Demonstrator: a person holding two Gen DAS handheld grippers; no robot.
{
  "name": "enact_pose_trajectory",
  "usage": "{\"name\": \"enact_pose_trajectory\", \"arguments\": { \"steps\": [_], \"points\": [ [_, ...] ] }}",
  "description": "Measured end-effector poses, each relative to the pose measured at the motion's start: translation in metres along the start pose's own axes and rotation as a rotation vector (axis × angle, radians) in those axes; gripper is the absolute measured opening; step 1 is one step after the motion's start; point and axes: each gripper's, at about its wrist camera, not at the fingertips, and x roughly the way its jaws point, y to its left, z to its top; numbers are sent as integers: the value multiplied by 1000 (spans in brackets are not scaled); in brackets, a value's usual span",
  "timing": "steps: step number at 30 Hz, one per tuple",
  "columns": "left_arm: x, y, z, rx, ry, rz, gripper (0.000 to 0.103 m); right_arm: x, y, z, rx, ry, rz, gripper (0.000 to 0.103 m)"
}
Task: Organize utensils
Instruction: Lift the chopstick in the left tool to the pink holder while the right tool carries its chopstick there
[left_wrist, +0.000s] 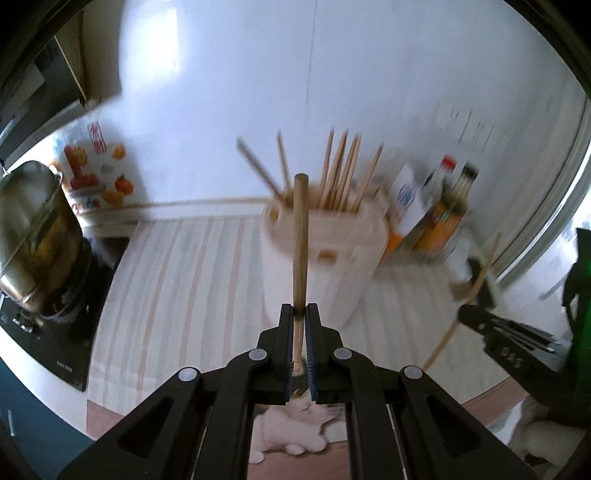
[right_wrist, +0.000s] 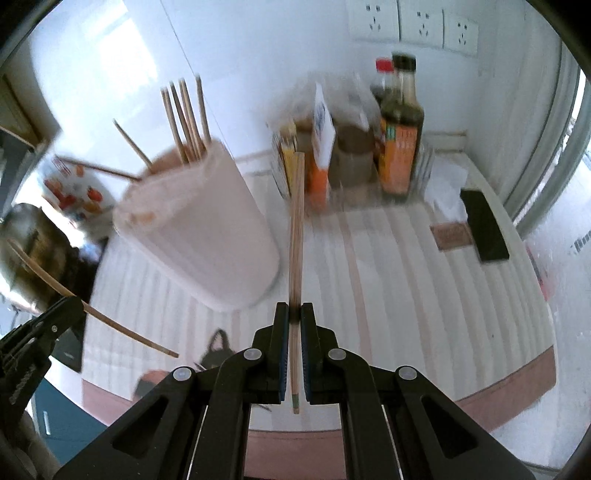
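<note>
My left gripper (left_wrist: 299, 308) is shut on a wooden chopstick (left_wrist: 300, 236) that points forward toward the white utensil holder (left_wrist: 325, 266). Several wooden chopsticks (left_wrist: 341, 170) stand in that holder. My right gripper (right_wrist: 294, 308) is shut on another wooden chopstick (right_wrist: 296, 236), held above the striped counter mat (right_wrist: 399, 266) to the right of the holder (right_wrist: 199, 229). In the left wrist view the right gripper (left_wrist: 480, 291) shows at the right edge with its chopstick (left_wrist: 461, 306). In the right wrist view the left gripper (right_wrist: 70, 301) shows at the left with its chopstick (right_wrist: 110, 321).
Sauce bottles (right_wrist: 400, 125) and a carton (right_wrist: 321, 147) stand against the white wall behind the mat. A metal pot (left_wrist: 33, 236) sits on a black stove (left_wrist: 55, 332) at the left. A black block (right_wrist: 484, 225) lies at the right. Wall sockets (right_wrist: 417, 26) are above.
</note>
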Motion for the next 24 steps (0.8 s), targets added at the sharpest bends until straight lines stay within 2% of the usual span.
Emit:
{"name": "enact_pose_trajectory", "arguments": {
  "steps": [7, 12, 19, 24],
  "points": [
    [-41, -4, 45, -32, -66, -100, 4, -49, 10, 50, 16, -112, 98, 6],
    [-52, -3, 77, -58, -109, -125, 4, -78, 23, 89, -21, -206, 132, 6],
    [-36, -3, 130, -38, -150, -62, 4, -92, 41, 144, -36, -292, 168, 6],
    [5, 4, 158, -42, -100, -16, 4, -74, 59, 181, -47, -296, 167, 6]
  ]
}}
